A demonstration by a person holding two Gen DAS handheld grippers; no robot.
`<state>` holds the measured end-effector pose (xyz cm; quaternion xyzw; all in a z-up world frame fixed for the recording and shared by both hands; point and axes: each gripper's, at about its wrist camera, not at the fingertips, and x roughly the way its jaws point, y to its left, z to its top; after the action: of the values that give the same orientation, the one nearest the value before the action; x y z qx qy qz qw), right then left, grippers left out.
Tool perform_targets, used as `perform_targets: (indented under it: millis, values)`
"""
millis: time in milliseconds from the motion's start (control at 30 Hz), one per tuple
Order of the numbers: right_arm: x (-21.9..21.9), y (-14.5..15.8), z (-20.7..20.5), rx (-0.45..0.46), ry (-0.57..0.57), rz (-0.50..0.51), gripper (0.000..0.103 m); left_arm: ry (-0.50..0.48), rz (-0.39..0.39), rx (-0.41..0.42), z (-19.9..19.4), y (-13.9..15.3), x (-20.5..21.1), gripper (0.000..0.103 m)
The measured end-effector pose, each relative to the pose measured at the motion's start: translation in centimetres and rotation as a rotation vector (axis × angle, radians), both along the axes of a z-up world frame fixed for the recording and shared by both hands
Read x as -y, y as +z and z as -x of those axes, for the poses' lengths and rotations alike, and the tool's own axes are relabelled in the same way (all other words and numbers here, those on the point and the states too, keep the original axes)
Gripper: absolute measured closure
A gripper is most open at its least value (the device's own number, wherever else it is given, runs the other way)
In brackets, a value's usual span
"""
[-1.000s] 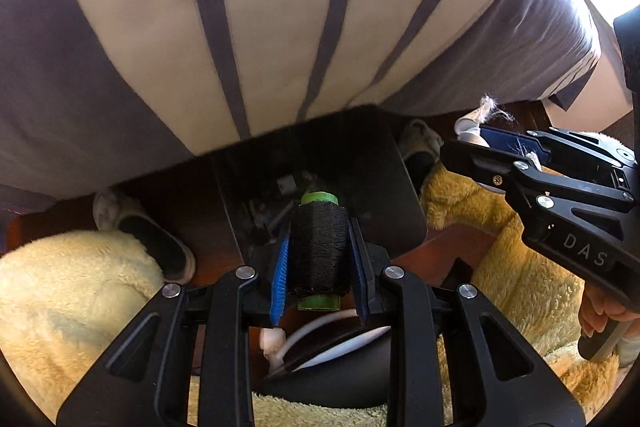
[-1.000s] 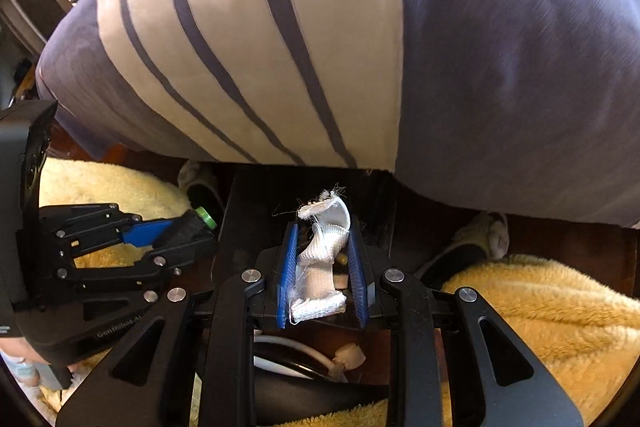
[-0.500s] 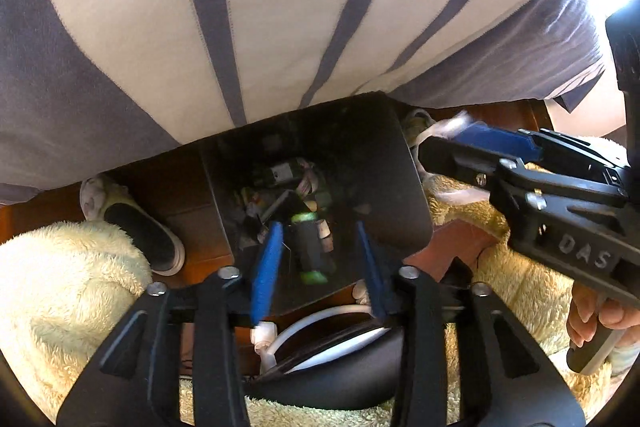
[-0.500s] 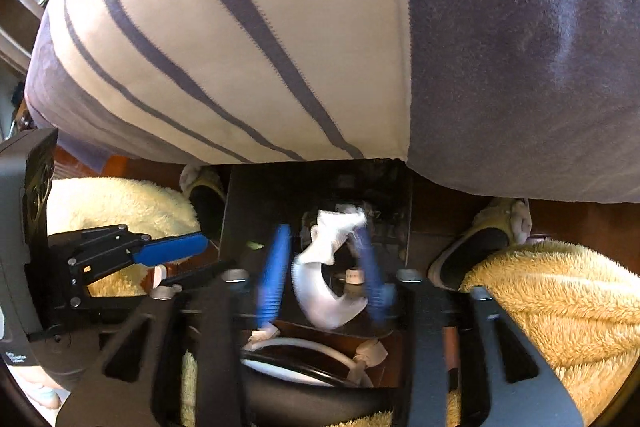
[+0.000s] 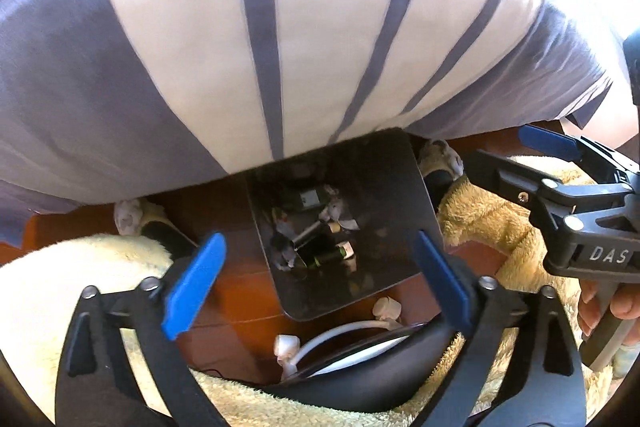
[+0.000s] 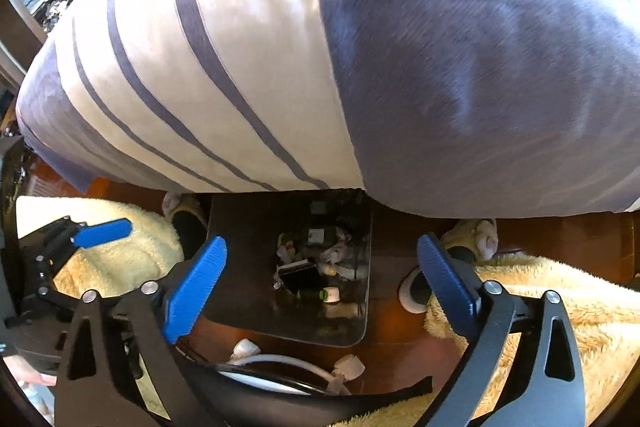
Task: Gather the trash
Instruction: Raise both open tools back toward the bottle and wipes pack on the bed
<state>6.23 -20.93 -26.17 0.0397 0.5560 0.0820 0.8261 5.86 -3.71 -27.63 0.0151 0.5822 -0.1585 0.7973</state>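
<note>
A dark trash bin (image 5: 404, 187) stands on the wooden floor below me; it also shows in the right wrist view (image 6: 240, 267). Inside lies a pile of trash (image 5: 316, 231), with a dark green-capped tube (image 5: 326, 255) and crumpled white scraps (image 6: 336, 251). My left gripper (image 5: 316, 283) is open wide and empty above the bin. My right gripper (image 6: 320, 283) is open wide and empty above the bin too. Each gripper appears in the other's view, the right one (image 5: 560, 167) at the right edge, the left one (image 6: 92, 239) at the left edge.
A striped shirt (image 5: 280, 27) fills the upper part of both views. Fluffy yellow trouser legs (image 5: 48, 287) and slippers (image 6: 472, 235) flank the bin. A white cable with plugs (image 5: 340, 331) and a dark rounded object (image 5: 360, 379) lie just below the grippers.
Both grippers opened wide. The left let go of the black, green-capped tube and the right let go of the white scrap; both dropped into the bin.
</note>
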Motion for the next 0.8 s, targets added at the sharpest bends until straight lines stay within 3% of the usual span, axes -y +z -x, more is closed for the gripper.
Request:
perform_targets:
  millis: [200,467,800]
  values:
    - [0.7,1.6,0.6,0.032,-0.004,-0.035,0.004,0.010,0.010,0.067,0.8,2.8,-0.7,0.008]
    - [2.3,6.5,1.3,0.139,-0.041,-0.021,0.004,0.052,0.026,0.208,1.5,8.3,-2.5,0.008]
    - [3.0,12.8,0.7,0.285,-0.033,0.021,0.004,0.100,0.015,0.325,0.3,13.2,-4.6,0.008]
